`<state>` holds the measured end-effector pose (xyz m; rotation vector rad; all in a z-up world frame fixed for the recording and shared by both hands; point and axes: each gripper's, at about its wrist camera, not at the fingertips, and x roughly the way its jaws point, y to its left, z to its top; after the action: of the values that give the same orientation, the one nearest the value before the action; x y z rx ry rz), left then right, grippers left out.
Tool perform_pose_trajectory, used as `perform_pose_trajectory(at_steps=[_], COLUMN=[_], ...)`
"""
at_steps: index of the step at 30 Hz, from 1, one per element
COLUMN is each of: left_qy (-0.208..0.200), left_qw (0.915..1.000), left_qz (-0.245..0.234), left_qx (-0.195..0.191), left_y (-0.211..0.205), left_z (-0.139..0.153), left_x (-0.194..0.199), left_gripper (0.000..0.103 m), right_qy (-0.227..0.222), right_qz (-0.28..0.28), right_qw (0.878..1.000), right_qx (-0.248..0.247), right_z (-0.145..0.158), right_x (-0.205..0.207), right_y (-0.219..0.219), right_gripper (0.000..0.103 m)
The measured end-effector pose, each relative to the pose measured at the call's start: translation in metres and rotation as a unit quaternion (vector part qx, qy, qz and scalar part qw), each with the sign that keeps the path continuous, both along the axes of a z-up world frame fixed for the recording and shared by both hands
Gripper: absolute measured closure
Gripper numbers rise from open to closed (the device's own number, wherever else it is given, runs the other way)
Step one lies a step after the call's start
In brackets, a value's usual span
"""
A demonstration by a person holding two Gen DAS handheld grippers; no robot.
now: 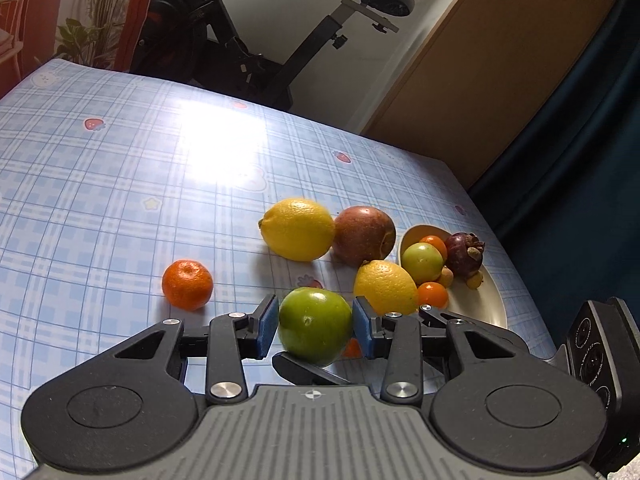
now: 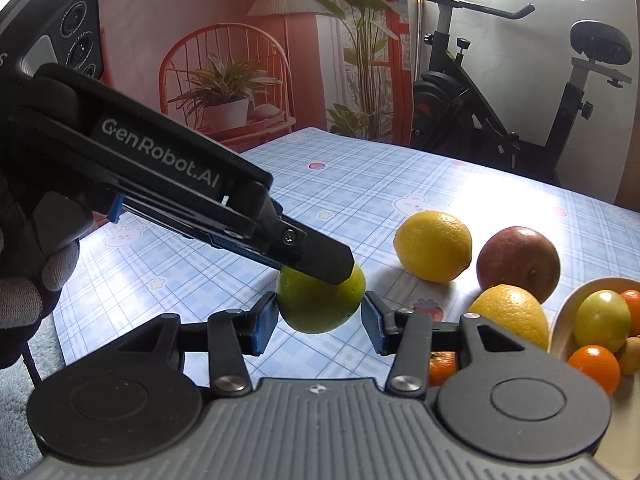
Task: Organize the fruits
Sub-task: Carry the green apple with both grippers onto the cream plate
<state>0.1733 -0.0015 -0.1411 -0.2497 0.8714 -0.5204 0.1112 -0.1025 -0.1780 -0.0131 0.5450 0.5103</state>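
Observation:
A green round fruit (image 1: 316,332) (image 2: 316,308) hangs just above the checked tablecloth, gripped from two sides at once. My left gripper (image 1: 316,320) is shut on it, blue pads against its flanks. My right gripper (image 2: 320,320) is shut on the same fruit. In the right wrist view the left gripper's finger (image 2: 320,252) lies across the fruit's top. In the left wrist view a right finger (image 1: 304,368) shows under it. Loose on the cloth are two lemons (image 1: 298,229) (image 1: 385,287), a reddish round fruit (image 1: 364,235) and a mandarin (image 1: 187,285).
A cream bowl (image 1: 488,300) (image 2: 560,320) at the right holds a green fruit, small oranges and a mangosteen (image 1: 464,254). A small orange (image 2: 442,364) lies under my right finger. An exercise bike (image 2: 500,92) stands behind the table. A gloved hand (image 2: 24,272) holds the left gripper.

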Motion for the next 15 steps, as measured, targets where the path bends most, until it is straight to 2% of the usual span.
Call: perform_pose_trajectory(at_steps=[7, 15], left_qy=[-0.025, -0.039], left_qw=[0.9979, 0.9892], left_qz=[-0.054, -0.132], left_qx=[0.026, 0.050], left_y=[-0.052, -0.130], left_z=[0.021, 0.026], left_x=[0.001, 0.008], left_gripper=[0.061, 0.060], right_qy=[-0.018, -0.017], right_qz=[-0.051, -0.119], right_qw=[0.998, 0.992], right_qx=[0.018, 0.024], right_z=[0.014, 0.016], right_x=[-0.015, -0.026], right_y=[-0.046, -0.112], right_gripper=[0.054, 0.054])
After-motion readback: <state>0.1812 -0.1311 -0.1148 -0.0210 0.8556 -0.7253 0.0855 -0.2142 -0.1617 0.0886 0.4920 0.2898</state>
